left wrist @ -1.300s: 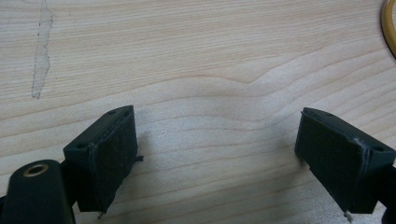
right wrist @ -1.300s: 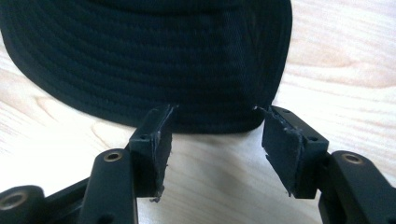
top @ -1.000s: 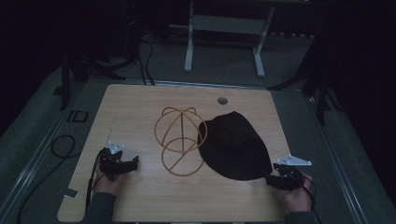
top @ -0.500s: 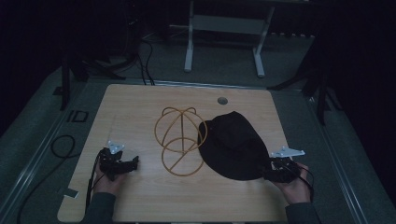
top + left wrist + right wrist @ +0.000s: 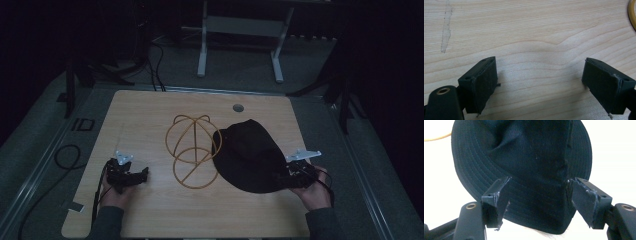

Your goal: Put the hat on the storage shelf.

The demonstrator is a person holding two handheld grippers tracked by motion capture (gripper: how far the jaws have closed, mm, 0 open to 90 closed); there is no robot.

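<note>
A black bucket hat (image 5: 250, 155) lies on the right half of the wooden table (image 5: 145, 115); it fills the right gripper view (image 5: 524, 157). My right gripper (image 5: 286, 176) is at the hat's near right brim, open, its jaws straddling the brim and crown (image 5: 537, 202). Left of the hat stands a yellow-orange wire hat frame (image 5: 192, 150), whose ring edge (image 5: 632, 12) appears in the left gripper view. My left gripper (image 5: 137, 176) rests low over bare wood at the near left, open, with nothing between its jaws (image 5: 540, 82).
A round cable hole (image 5: 238, 107) sits near the table's far edge. A grey scuff mark (image 5: 446, 30) streaks the wood ahead of the left gripper. Cables (image 5: 65, 155) lie on the floor left of the table, and a white stand (image 5: 240, 35) is behind it.
My right gripper has moved left and forward from the table's right edge onto the hat's brim. The left gripper has stayed put.
</note>
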